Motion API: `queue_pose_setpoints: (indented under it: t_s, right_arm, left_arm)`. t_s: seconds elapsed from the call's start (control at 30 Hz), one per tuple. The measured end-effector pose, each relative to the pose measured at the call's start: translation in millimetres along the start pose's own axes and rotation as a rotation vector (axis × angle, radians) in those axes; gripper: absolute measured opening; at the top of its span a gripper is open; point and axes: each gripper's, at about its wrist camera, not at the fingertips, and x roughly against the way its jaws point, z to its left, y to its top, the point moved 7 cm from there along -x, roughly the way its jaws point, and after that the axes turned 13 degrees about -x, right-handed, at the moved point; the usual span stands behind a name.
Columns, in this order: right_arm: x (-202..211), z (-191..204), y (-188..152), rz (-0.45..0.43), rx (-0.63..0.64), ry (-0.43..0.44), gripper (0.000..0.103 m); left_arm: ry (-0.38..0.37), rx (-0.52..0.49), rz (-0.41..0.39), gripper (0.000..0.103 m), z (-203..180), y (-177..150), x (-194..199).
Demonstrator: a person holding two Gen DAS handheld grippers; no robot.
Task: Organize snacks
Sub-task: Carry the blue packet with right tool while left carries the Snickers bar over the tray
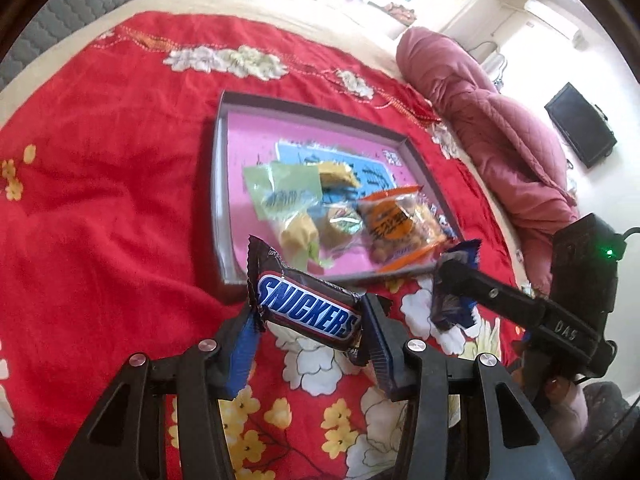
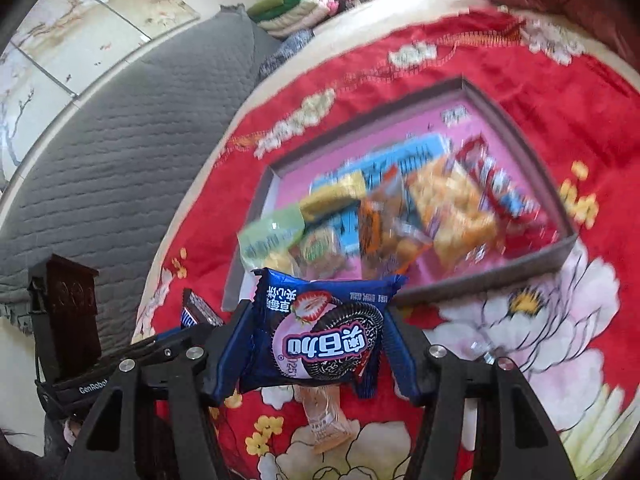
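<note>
Your left gripper pinches the Snickers, your right gripper pinches the Oreo pack; both are held above the red cloth, just short of the tray.

We carry two matching hand-held tools. The left gripper has black angular arms with triangular cut-outs, a round silver screw at each pivot, and blue ribbed pads on the inner faces of its fingers. The right gripper is built the same way: black arms, silver screws, blue ribbed pads. Seen from the left wrist, its body is a black block with a small green light, a black cable leaving behind it, and white letters "DAS" along one finger. From the right wrist, the left tool's body reads "GenRobot" in white. A patterned grey sleeve shows behind the right tool.
</note>
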Motion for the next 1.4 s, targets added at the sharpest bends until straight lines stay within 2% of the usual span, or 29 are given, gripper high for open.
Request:
queue_pose_setpoints:
  t_s: [0.23, 0.37, 0.57, 0.83, 1.03, 1.4]
  right_arm:
    - [9.0, 5.7, 24.0, -0.07, 0.011, -0.006, 0.062]
    - [10.4, 4.5, 34.9, -0.096, 0.0, -0.01, 0.062]
    - [10.6, 1.7, 50.7, -0.139, -0.003, -0.038, 0.062]
    - [3.4, -11.2, 66.4, -0.189, 0.077, -0.201, 0.062]
    - [-10.6, -19.5, 66.9, -0.179, 0.119, -0.284, 0.062]
    - [-19.6, -29.8, 70.0, -0.17, 0.092, -0.32, 0.066]
  left_arm:
    - [0.004, 0.011, -0.043, 0.051, 5.4, 16.4, -3.8]
    - [0.036, -0.012, -0.071, 0.051, 7.3, 30.9, -8.2]
    - [0.053, -0.045, -0.058, 0.051, 8.3, 36.9, -23.6]
    - [0.085, -0.072, -0.044, 0.051, 13.1, 36.3, -38.4]
    - [0.089, -0.085, -0.036, 0.051, 12.3, 38.0, -47.8]
    - [0.078, -0.089, -0.024, 0.053, 10.6, 37.2, -54.9]
